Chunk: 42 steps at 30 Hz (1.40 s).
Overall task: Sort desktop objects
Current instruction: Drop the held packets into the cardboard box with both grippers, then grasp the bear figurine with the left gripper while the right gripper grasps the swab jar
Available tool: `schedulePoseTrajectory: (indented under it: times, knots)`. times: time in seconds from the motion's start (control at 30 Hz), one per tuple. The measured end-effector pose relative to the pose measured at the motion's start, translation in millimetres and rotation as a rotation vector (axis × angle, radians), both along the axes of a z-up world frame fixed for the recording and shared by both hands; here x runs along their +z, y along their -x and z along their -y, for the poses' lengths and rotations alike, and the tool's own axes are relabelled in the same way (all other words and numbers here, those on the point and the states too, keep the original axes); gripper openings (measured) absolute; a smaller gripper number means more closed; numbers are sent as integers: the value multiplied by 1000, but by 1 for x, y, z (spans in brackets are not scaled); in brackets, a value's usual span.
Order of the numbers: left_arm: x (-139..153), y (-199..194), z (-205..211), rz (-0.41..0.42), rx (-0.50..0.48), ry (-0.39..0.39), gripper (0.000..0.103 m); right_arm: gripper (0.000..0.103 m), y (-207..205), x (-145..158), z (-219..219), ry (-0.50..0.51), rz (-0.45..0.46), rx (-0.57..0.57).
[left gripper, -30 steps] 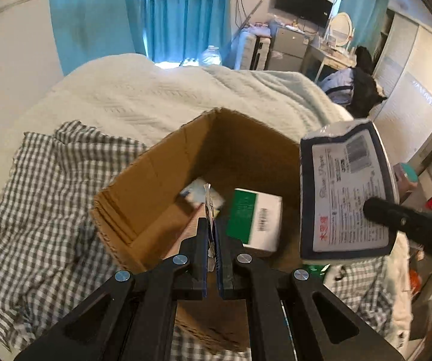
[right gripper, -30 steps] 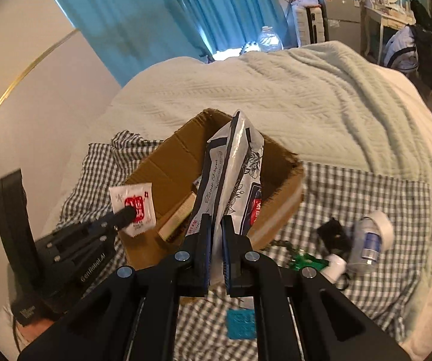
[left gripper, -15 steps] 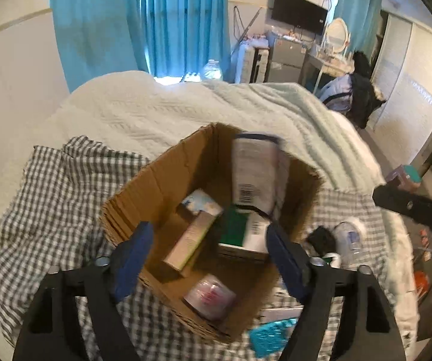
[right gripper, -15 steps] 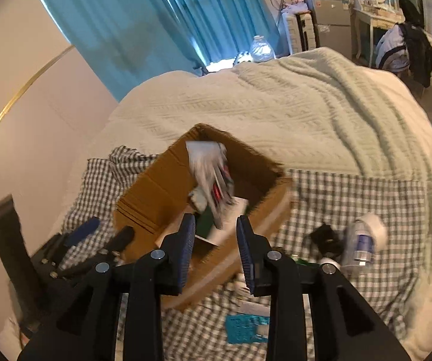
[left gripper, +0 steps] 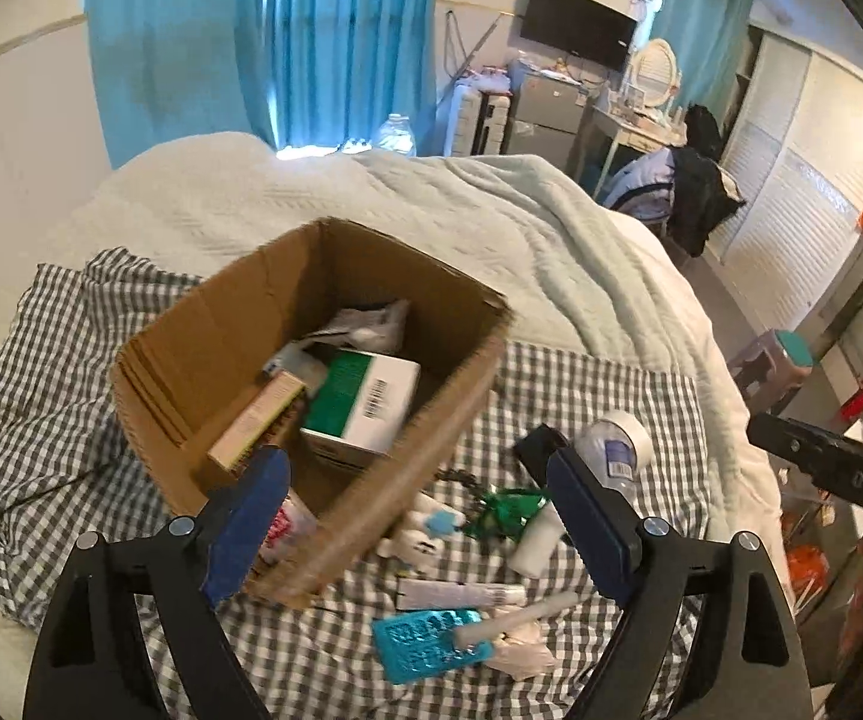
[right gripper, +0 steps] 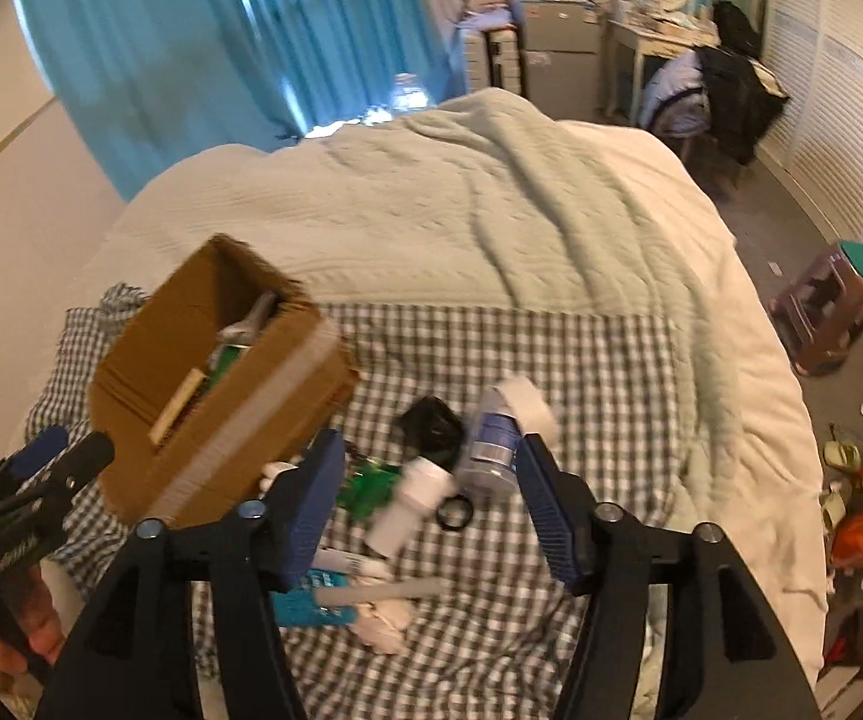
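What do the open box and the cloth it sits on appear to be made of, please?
The box looks like corrugated cardboard, matte brown, with fluted ridges showing along its cut rim. The checked cloth under it looks like thin woven fabric, probably cotton, matte grey-and-white gingham that wrinkles softly.

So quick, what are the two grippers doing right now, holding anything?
Left gripper: open, holding nothing; jaws have just been opening.
Right gripper: open, holding nothing; jaws have just been opening.
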<state>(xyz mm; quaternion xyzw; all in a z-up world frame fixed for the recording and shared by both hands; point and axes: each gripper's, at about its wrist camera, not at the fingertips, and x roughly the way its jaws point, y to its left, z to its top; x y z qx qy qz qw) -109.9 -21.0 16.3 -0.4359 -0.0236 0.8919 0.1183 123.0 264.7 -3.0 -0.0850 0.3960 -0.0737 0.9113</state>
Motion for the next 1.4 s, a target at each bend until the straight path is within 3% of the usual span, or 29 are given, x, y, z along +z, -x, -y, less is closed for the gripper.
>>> schedulePoseTrajectory:
  times: [0.13,0.37,0.6,0.87,1.13,1.4]
  knots:
    - [-19,-13,-22,-14,-22,33,90,60,-4,-10,20,-16,-36,-37]
    - [-76,-27,-44,33,-17,57,90,60,-23,-46,38,-24,-115,-68]
    - [-104,-30,-67,-19,-75,143,90,60,-46,-78,59,-91,-162,-141]
    - [-148,-23,-55,20,-37,153,90,60,-79,-116,91,-233,-190,-230]
    - [-185,-12,-31,46,35,131,90,63,-113,-149,93,-151,-221,-245]
    - [-196,11,-34,79,57,101,90,66,-120,-168,105,-194,-257,-271]
